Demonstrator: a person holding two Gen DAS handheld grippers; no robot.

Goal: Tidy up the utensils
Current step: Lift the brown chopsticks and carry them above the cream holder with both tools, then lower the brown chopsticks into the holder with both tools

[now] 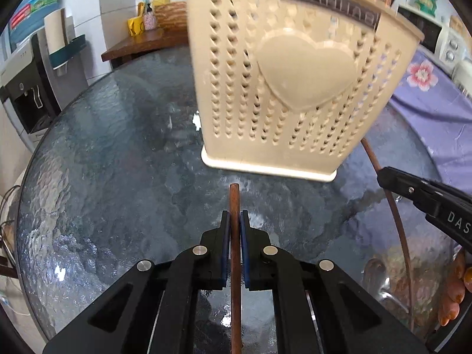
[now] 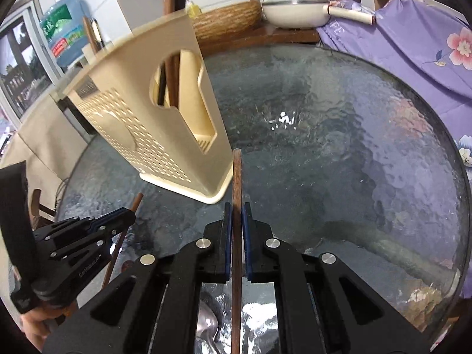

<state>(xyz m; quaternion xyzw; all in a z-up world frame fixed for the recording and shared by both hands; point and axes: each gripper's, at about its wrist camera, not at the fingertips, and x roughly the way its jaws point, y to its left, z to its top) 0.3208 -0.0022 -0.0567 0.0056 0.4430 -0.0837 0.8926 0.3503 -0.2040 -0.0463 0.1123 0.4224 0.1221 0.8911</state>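
A cream perforated utensil holder with a raised heart stands on the round glass table; it also shows in the right wrist view, with brown chopsticks standing inside. My left gripper is shut on a brown chopstick, its tip just short of the holder's base. My right gripper is shut on another brown chopstick, beside the holder's right corner. The right gripper appears at the right in the left wrist view, the left gripper at the lower left in the right wrist view.
A metal spoon lies on the table under the right gripper. A purple floral cloth covers the far right. A wooden shelf with a wicker basket and a white pan stands behind the table. A water dispenser is at the left.
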